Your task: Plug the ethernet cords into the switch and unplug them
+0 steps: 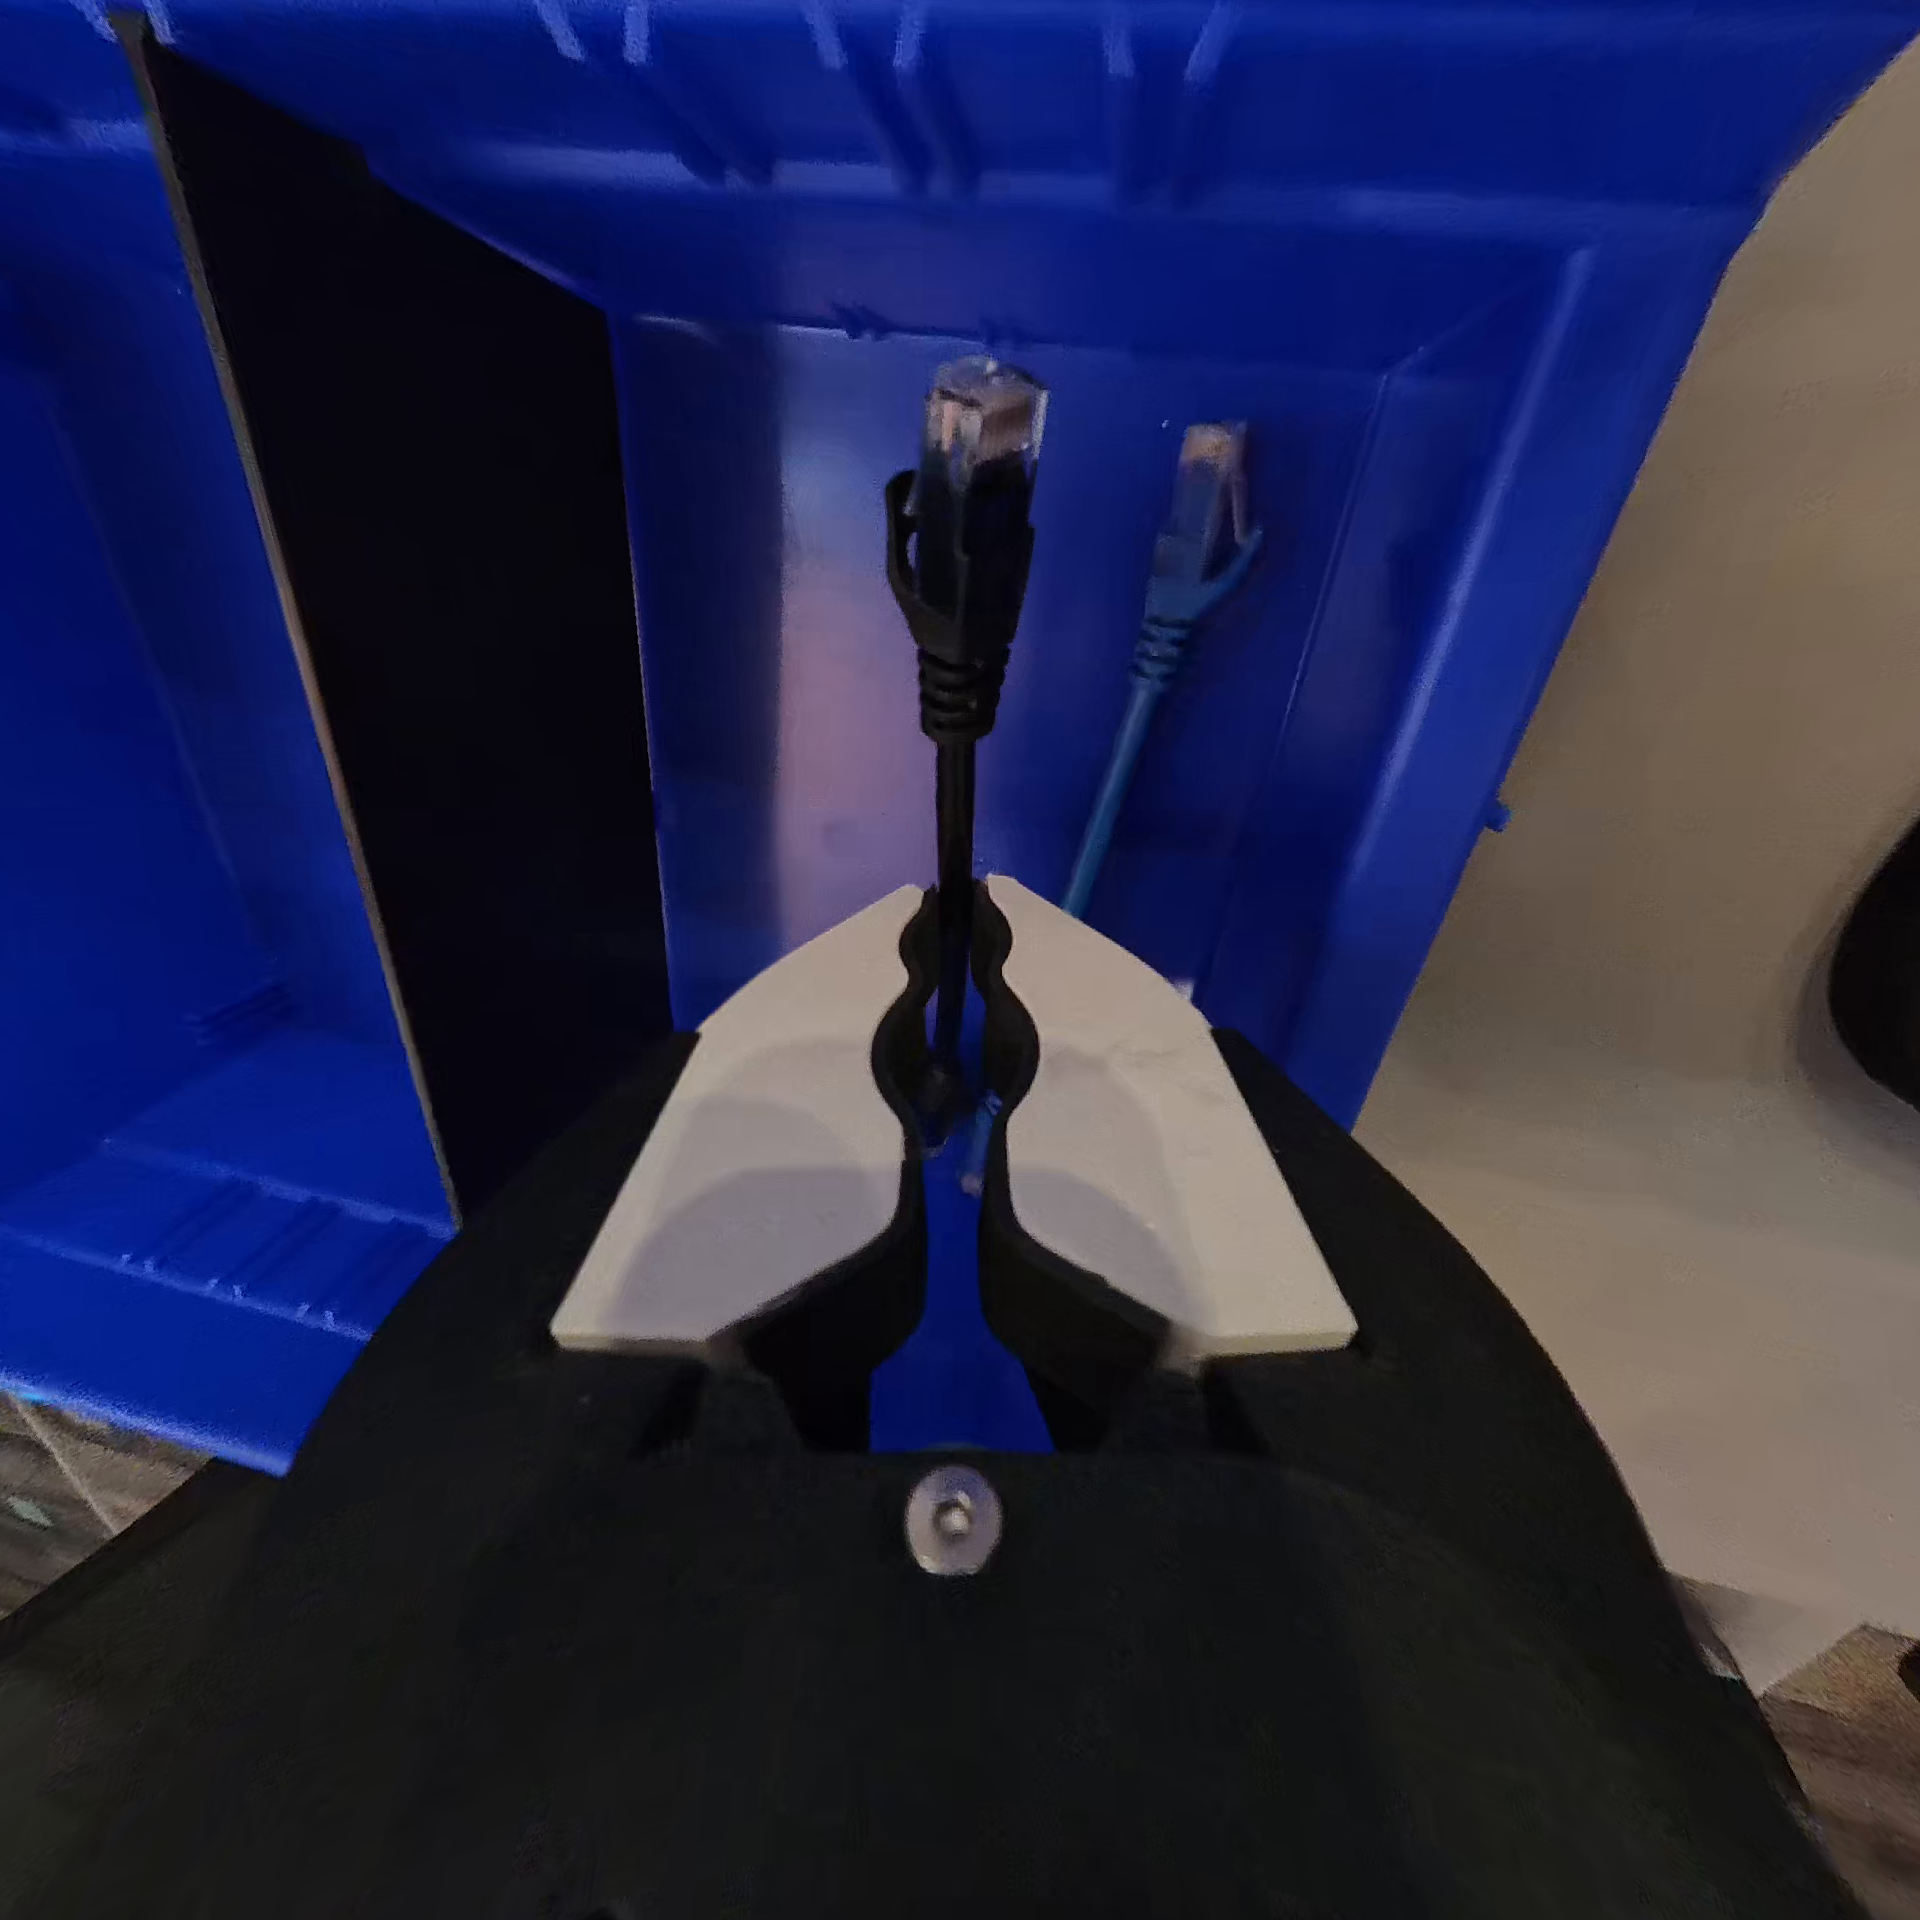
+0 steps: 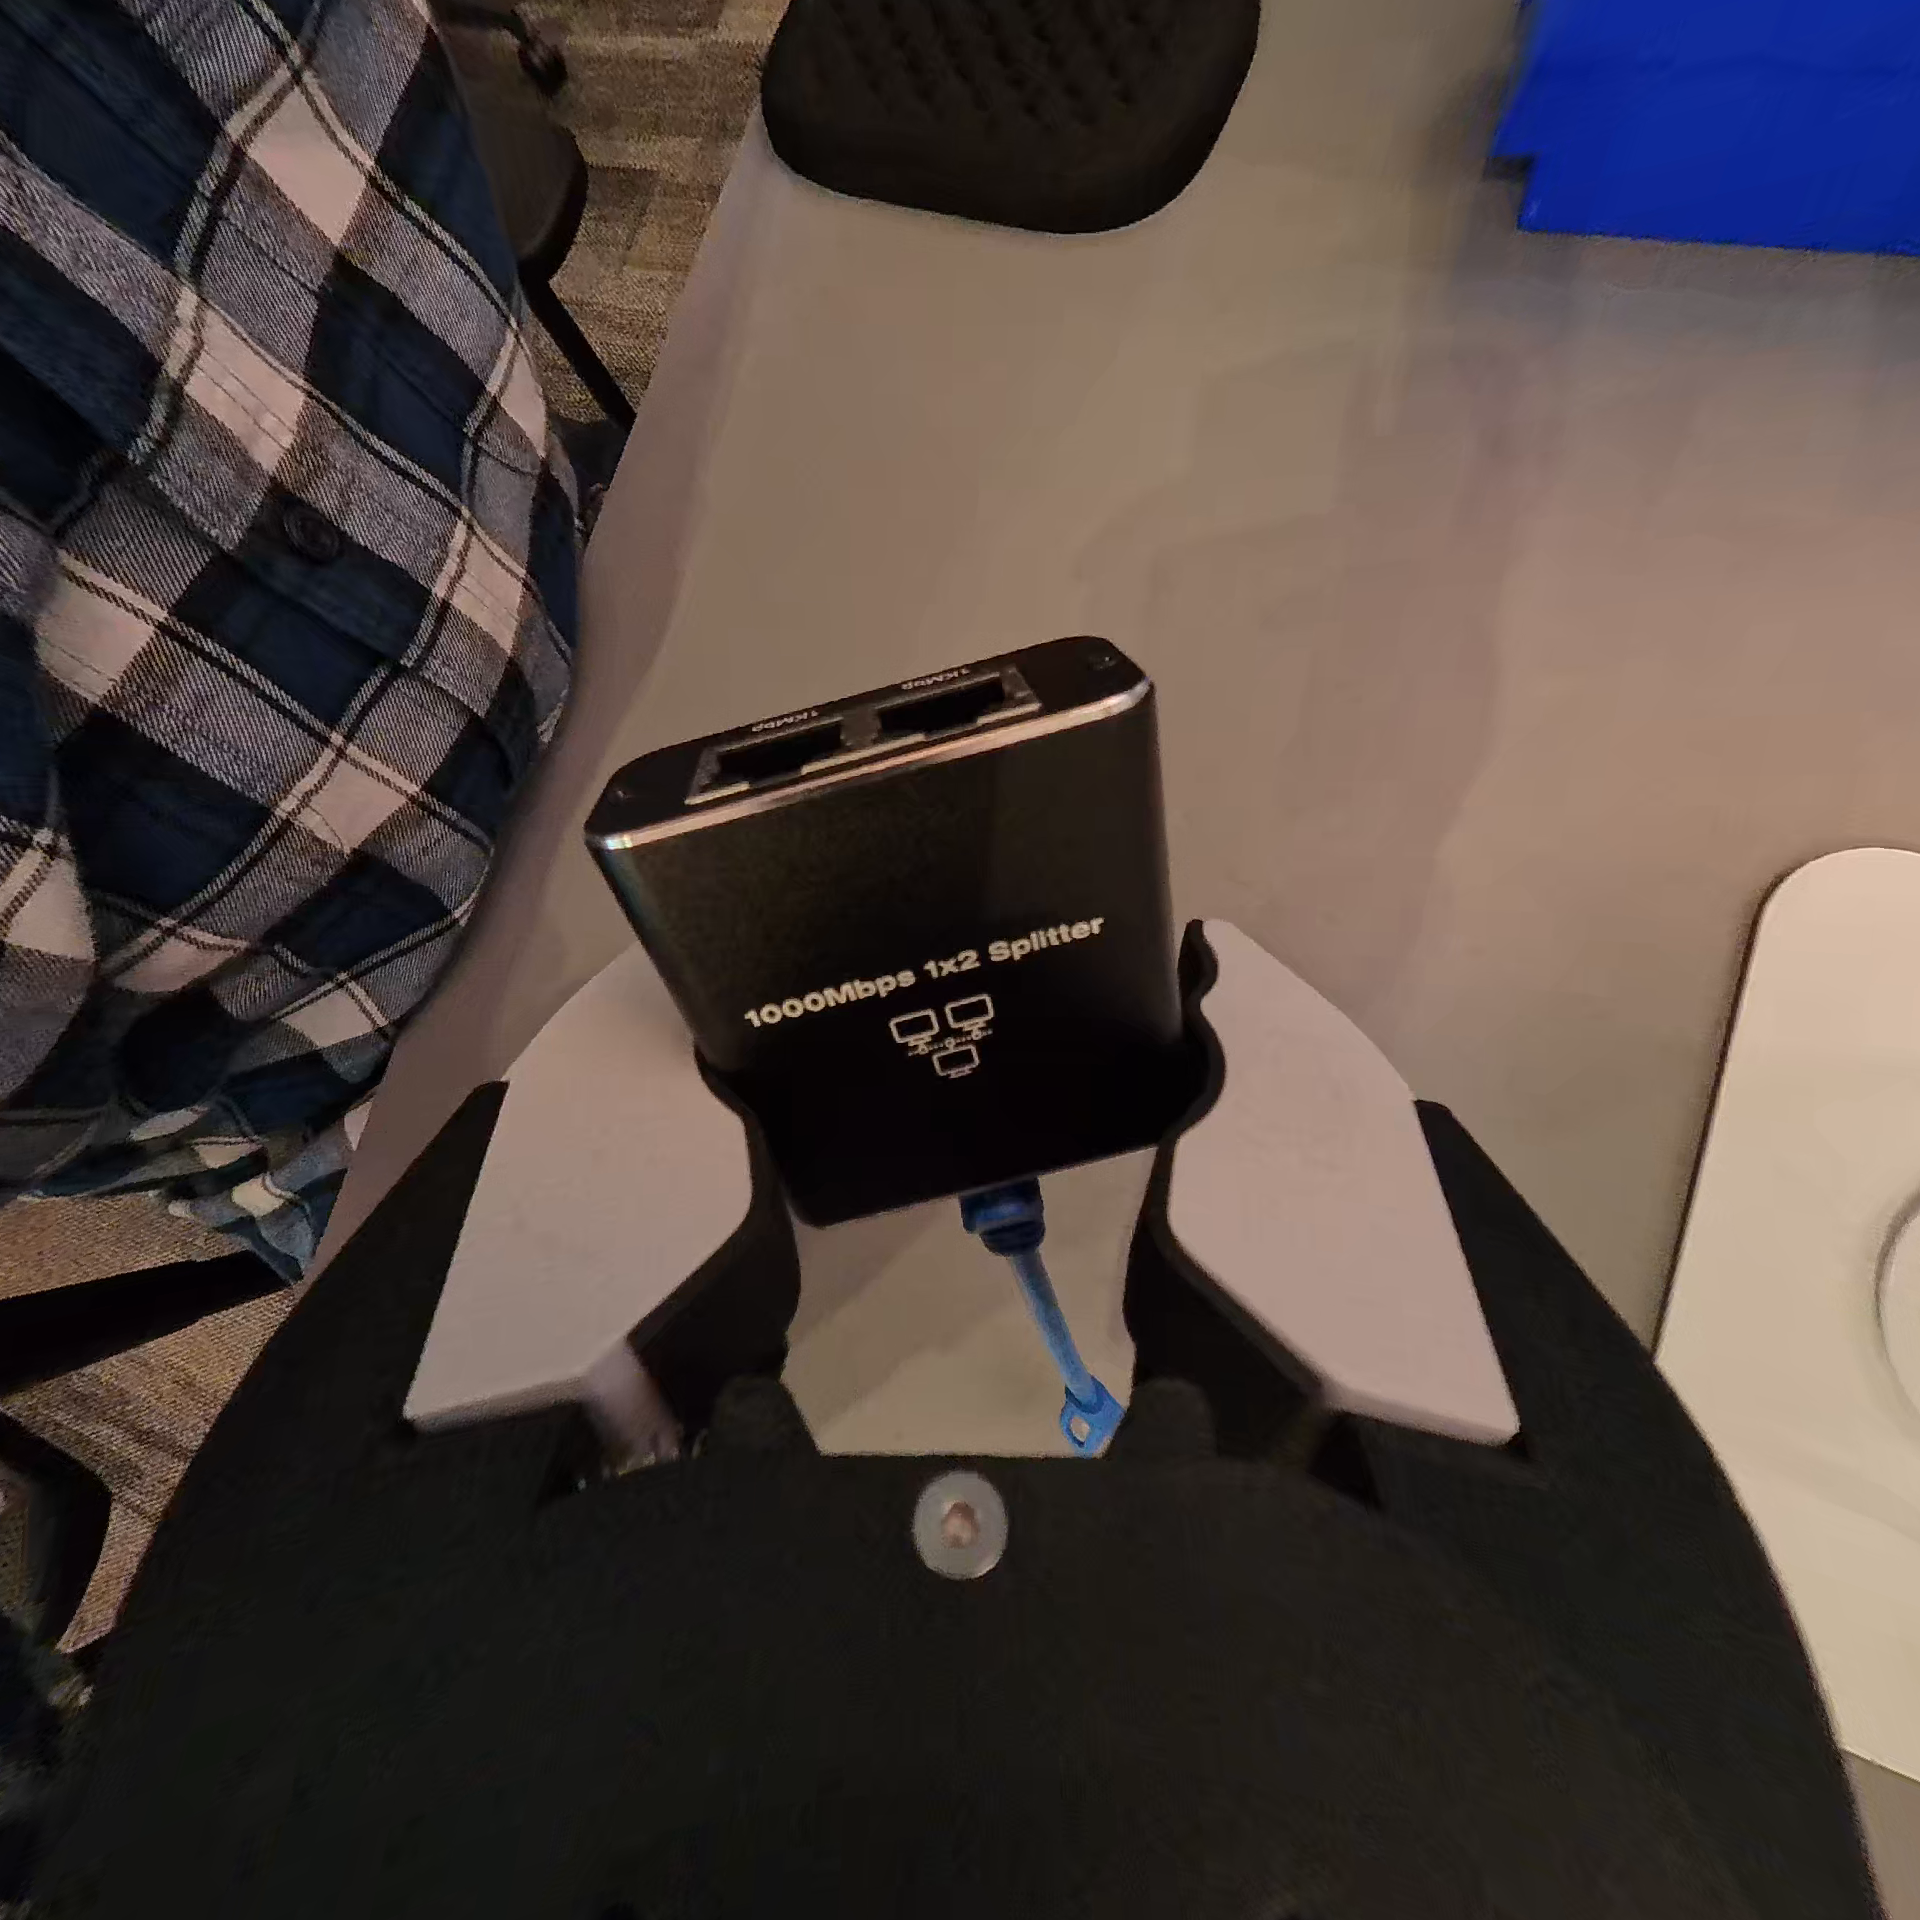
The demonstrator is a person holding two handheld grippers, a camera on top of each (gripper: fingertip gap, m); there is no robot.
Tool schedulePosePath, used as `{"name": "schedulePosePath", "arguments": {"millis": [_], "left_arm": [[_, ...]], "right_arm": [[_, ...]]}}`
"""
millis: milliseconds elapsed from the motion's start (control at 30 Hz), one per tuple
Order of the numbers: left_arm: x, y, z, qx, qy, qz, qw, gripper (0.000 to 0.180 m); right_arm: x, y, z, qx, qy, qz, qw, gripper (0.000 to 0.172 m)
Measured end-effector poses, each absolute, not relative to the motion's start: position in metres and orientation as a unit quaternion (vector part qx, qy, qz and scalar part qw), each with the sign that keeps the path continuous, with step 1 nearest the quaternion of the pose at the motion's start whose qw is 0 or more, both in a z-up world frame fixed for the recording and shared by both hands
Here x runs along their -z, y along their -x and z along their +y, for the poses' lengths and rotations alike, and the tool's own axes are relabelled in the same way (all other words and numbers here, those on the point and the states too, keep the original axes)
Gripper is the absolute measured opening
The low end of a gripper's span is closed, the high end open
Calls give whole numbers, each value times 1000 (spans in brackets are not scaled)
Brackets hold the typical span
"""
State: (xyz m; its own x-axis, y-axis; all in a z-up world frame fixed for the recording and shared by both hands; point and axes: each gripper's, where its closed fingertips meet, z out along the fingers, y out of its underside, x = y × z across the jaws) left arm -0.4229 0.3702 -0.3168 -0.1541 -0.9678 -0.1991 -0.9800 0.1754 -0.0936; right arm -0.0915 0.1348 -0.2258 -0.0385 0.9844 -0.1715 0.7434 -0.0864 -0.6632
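The left gripper (image 1: 954,904) is nearly closed, its two black pads pinching the black cord (image 1: 954,821) just behind the strain relief. The cord stands straight up out of the fingertips, and its clear plug (image 1: 985,416) points away toward the far wall of a blue bin (image 1: 1351,239). A blue cord (image 1: 1132,748) lies inside the bin just right of the black one, its own clear plug (image 1: 1210,457) resting against the bin's inner wall. A dark divider (image 1: 416,582) stands in the bin on the left. The bin sits on a pale table (image 1: 1683,935).

The right gripper (image 2: 940,1023) is spread wide and clamps the black switch (image 2: 904,894) by its sides, with the right pad (image 2: 1200,997) against its right edge; the left pad is mostly hidden behind the box. The switch tilts away, its far end showing two empty ports (image 2: 862,727) side by side. A short blue lead (image 2: 1039,1299) is plugged into the near end and hangs down between the fingers. Below is the same pale table (image 2: 1351,520). A person in a plaid shirt (image 2: 260,520) stands at the left, a black chair back (image 2: 1008,104) is at the far edge, a blue bin corner (image 2: 1714,125) is at far right, and a white plate (image 2: 1829,1247) lies at the right
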Motion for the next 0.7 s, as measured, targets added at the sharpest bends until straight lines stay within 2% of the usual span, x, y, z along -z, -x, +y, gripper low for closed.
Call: {"name": "schedulePosePath", "arguments": {"millis": [233, 400, 533, 700], "left_arm": [[279, 414, 386, -75, 642, 737, 198, 6], [217, 398, 368, -84, 647, 708, 272, 5], [178, 370, 325, -96, 652, 694, 292, 5], [192, 306, 254, -94, 642, 703, 290, 5]], "right_arm": [[224, 83, 132, -311, 670, -645, 197, 80], [219, 77, 133, -305, 672, -641, 210, 80], [217, 70, 132, -300, 678, -636, 216, 80], [216, 61, 126, -297, 681, -630, 226, 80]]}}
